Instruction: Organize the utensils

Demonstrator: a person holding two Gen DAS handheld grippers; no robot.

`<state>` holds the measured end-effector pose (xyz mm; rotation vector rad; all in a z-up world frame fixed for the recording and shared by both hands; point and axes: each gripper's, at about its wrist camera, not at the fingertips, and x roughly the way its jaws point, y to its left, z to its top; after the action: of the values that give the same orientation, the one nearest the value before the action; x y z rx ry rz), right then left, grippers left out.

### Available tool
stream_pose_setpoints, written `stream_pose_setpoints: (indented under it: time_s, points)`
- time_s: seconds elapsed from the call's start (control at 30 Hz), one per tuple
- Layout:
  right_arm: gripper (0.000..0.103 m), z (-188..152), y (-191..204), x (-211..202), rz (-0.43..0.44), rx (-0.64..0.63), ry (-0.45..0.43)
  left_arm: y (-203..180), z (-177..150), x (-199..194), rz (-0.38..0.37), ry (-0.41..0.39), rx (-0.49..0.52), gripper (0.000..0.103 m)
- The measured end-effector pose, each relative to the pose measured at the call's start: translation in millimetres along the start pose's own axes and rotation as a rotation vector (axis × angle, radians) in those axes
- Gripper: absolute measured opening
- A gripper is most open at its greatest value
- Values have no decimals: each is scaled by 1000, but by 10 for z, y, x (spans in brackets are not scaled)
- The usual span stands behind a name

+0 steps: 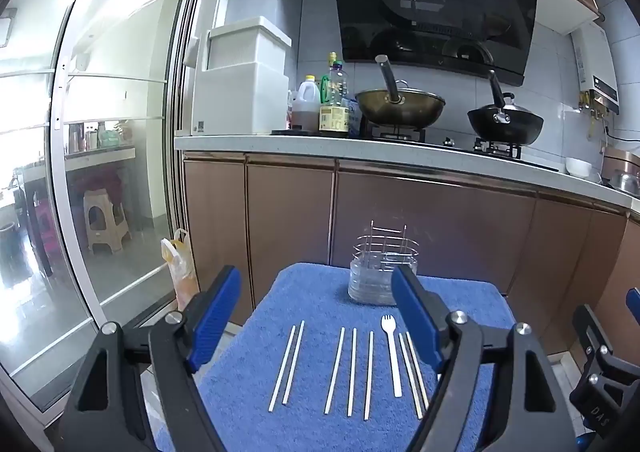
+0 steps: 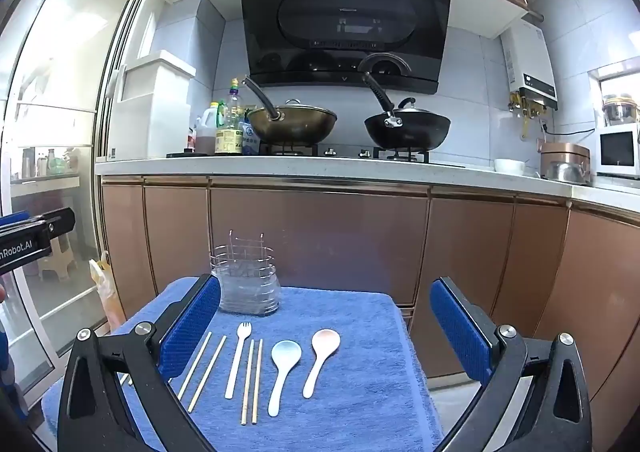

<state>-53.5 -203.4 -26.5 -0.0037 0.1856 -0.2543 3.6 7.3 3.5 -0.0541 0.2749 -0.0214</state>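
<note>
Hiding two chopsticks' (image 1: 414, 372) lower ends, left gripper (image 1: 316, 316) finger, spoons unseen.

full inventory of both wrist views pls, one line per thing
towel: 1, blue, covering the small table
chopsticks: 7 seen in left wrist view, pale, lying flat in a row on the towel
fork: 1, white, among the chopsticks
blue spoon: 1, pale blue, right of the chopsticks
pink spoon: 1, pinkish, rightmost
utensil holder: 1, wire over clear base, far edge of the towel; contents unclear
woks: 2, brass and black, on the stove
bottles: several, left of the stove
range hood: 1, black, above the stove
left gripper: open, blue pads, over the chopsticks
right gripper: open, blue pads, over the spoons
</note>
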Motion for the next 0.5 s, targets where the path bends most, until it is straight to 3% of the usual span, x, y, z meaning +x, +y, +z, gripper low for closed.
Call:
stream_pose_setpoints:
  time_s: [0.5]
  points:
    - [103, 33, 89, -25, 10, -40, 20, 237, -6, -39, 35, 26, -33, 77]
